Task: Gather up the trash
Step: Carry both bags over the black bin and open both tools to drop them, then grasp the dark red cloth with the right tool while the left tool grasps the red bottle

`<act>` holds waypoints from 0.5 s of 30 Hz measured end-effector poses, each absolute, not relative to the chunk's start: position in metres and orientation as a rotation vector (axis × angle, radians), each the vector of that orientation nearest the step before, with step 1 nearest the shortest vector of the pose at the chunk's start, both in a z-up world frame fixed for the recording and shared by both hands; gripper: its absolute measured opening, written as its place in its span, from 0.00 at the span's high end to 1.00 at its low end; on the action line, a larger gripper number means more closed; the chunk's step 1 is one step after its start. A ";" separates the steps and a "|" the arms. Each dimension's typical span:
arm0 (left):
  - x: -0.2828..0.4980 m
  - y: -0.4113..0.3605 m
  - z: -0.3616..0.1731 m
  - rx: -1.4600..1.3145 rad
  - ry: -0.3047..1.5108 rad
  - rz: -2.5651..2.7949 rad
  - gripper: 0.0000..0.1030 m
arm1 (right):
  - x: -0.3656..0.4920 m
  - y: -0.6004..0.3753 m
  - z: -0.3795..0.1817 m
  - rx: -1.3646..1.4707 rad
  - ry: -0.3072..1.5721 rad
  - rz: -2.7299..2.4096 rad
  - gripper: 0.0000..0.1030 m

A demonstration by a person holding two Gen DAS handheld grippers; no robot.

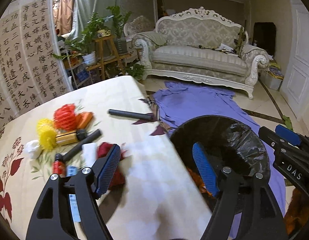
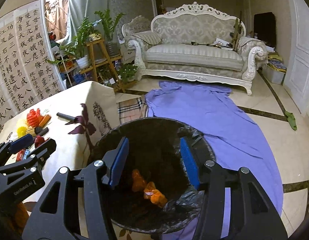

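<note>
Your right gripper (image 2: 153, 162) is released and empty above the trash bin (image 2: 196, 202), where orange wrappers (image 2: 152, 194) lie. Your left gripper (image 1: 157, 172) is also released, over the table (image 1: 154, 180) edge beside the bin.

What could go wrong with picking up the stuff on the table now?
The left gripper hangs open over the table edge, so a dropped piece might miss the bin and land on the purple cloth. The black tube near the edge could roll off if nudged.
</note>
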State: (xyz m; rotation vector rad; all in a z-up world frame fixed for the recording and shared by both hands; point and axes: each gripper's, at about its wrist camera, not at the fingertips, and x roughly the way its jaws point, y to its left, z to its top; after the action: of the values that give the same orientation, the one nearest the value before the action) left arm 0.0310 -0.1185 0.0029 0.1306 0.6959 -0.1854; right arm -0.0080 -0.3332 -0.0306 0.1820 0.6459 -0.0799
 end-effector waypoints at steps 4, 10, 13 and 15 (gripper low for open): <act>0.029 -0.094 0.003 0.112 0.701 -0.135 0.30 | -0.005 -0.314 -0.029 0.170 0.652 -0.038 0.49; 0.030 -0.052 0.002 0.079 0.710 -0.046 0.30 | 0.002 -0.278 -0.028 0.155 0.666 0.047 0.49; 0.030 -0.026 0.000 0.063 0.717 0.007 0.30 | 0.005 -0.258 -0.026 0.139 0.671 0.087 0.49; 0.030 -0.012 -0.003 0.047 0.725 0.033 0.30 | 0.008 -0.244 -0.025 0.129 0.674 0.114 0.49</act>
State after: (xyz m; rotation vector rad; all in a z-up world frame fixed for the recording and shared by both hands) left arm 0.0296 -0.0116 -0.0030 0.0475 0.7251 0.0327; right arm 0.0080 -0.2442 -0.0251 0.1291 0.6736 0.1143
